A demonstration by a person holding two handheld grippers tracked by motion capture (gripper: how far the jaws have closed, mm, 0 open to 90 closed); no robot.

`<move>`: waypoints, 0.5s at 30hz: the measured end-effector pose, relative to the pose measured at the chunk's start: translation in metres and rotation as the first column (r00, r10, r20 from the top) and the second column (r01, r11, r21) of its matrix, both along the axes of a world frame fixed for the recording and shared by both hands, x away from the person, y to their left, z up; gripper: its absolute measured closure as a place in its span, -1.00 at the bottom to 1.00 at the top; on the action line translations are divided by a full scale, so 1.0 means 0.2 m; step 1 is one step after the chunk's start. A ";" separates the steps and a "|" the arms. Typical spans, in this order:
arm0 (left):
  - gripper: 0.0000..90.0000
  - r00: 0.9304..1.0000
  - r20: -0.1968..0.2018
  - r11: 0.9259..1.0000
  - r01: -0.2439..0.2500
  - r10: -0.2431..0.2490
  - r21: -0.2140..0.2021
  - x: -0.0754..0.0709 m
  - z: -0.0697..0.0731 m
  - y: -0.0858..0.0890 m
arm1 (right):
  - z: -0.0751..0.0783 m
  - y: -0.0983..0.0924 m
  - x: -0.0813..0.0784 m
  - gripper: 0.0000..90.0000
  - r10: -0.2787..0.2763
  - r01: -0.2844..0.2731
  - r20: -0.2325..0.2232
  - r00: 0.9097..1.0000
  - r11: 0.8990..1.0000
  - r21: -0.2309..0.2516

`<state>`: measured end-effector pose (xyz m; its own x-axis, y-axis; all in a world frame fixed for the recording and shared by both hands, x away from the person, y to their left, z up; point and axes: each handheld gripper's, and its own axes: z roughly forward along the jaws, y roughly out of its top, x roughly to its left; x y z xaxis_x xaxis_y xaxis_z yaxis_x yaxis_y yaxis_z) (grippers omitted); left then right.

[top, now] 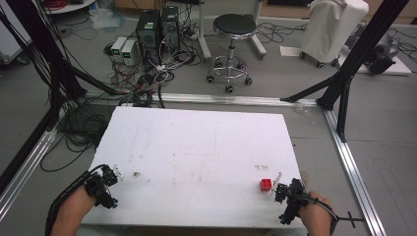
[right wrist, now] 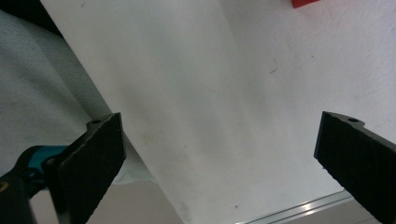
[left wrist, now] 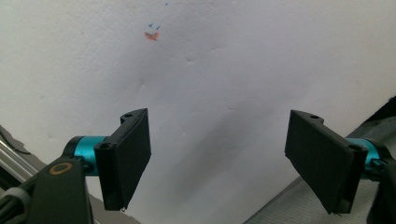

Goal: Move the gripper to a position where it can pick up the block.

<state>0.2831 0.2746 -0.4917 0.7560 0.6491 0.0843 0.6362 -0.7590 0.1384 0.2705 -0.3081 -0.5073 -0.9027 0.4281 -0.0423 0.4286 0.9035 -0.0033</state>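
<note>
We take the white table [top: 196, 147] as our landmark. On it, near its front right corner, sits a small red block [top: 266, 185], studded on top like a toy brick; we can read no brand or lettering on it. In the right gripper view only a red corner of it [right wrist: 306, 3] shows at the top edge.

The right gripper [top: 284, 192] sits at the table's front right edge, just beside the red block and not touching it. In its own view [right wrist: 219, 154] its black jaws stand wide apart with nothing between them.

The left gripper [top: 105, 183] rests at the table's front left corner, well apart from the block. Its jaws [left wrist: 217, 158] are likewise spread wide and hold nothing, with teal fittings behind the pads.

On the table surface ahead of the left gripper we see a small orange smudge [left wrist: 151, 36] with tiny blue pen marks [left wrist: 154, 26] just above it; they are too small to read as writing.

Beyond the table's far edge stand a black round stool [top: 234, 25] and two computer towers [top: 158, 27] among tangled cables.
</note>
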 end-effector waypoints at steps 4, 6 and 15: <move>-0.49 1.000 0.001 1.000 -0.006 0.006 -0.008 0.00 0.00 0.01 | 0.01 -0.01 0.01 -0.97 -0.001 0.001 0.035 0.999 1.000 -0.010; -0.49 1.000 0.004 1.000 -0.009 0.009 -0.007 0.00 0.00 0.02 | 0.01 -0.02 0.02 -0.97 0.020 -0.020 0.041 0.999 1.000 -0.015; -0.49 1.000 0.011 1.000 -0.008 0.009 -0.010 0.00 0.01 0.03 | 0.08 -0.10 0.08 -0.97 0.086 -0.085 0.084 0.993 0.996 -0.016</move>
